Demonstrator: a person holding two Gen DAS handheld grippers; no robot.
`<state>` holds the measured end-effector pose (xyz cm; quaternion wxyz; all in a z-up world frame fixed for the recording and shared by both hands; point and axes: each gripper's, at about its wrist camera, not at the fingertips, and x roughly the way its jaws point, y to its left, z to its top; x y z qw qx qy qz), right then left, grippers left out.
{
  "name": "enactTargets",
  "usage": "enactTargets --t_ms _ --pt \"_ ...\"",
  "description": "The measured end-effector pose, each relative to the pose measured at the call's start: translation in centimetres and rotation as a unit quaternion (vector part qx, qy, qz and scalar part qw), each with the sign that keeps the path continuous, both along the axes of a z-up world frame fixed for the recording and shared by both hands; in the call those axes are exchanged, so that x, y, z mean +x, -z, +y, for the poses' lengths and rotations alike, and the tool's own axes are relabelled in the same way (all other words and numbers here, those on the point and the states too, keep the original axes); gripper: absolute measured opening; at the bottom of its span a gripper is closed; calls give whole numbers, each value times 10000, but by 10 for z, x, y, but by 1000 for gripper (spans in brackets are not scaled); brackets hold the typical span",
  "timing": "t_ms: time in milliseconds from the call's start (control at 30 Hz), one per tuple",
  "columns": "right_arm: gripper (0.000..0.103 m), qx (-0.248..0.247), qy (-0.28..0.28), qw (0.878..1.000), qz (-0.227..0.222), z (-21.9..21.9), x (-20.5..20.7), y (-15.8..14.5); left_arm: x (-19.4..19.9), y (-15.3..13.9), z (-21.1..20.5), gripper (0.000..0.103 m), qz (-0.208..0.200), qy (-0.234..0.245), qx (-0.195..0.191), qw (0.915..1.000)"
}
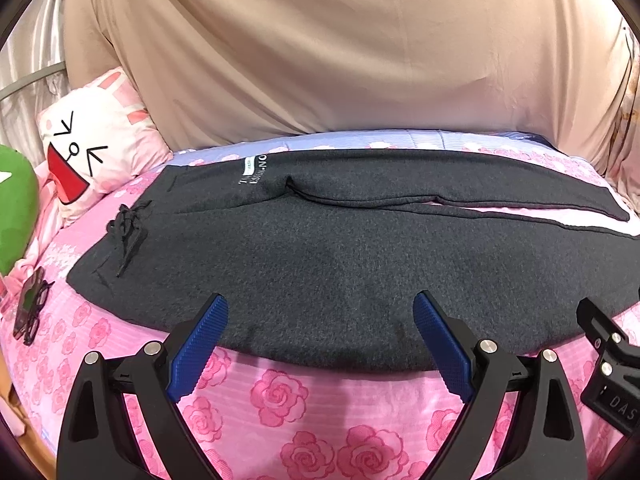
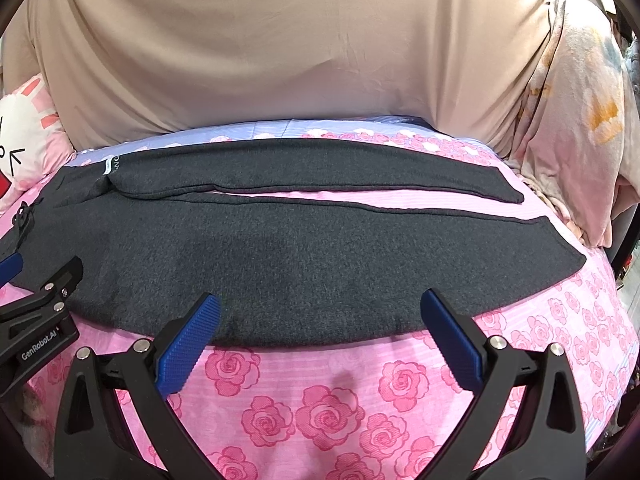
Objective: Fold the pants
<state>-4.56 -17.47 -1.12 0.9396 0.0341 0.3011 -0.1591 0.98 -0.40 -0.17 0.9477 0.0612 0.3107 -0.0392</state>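
Dark grey pants [image 1: 340, 264] spread flat across pink rose-print bed [image 1: 280, 400], waistband and drawstring [image 1: 128, 232] at left, legs running right with a narrow gap between. Left gripper [image 1: 320, 336] and right gripper [image 2: 320, 332] poised at near edge, jaws wide, holding nothing. Fold not yet begun. Risks: pinching bedsheet along with thick fleece; uneven lift skewing the legs; drawstring bunching inside the fold. Glasses [image 1: 32, 308] near left edge, liable to knock.

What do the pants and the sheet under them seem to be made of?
Pants: probably a soft knit or fleece, matte; the sign is the fuzzy, heathered dark grey surface with a drawstring.
Sheet: probably thin woven cotton or a blend; the sign is the flat printed roses and fine stripes.
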Motion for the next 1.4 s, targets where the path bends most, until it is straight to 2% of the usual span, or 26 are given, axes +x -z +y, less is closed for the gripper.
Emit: enactTargets --t_ms 133,500,1400 --pt "98 22 6 10000 -13 0 -1 0 5 1 -1 91 96 8 -73 9999" --pt "98 78 19 10000 -4 -1 0 1 0 -2 8 92 -31 -76 -255 9996" --pt "98 88 24 10000 -2 0 1 2 0 -1 8 92 -19 -43 -245 9997"
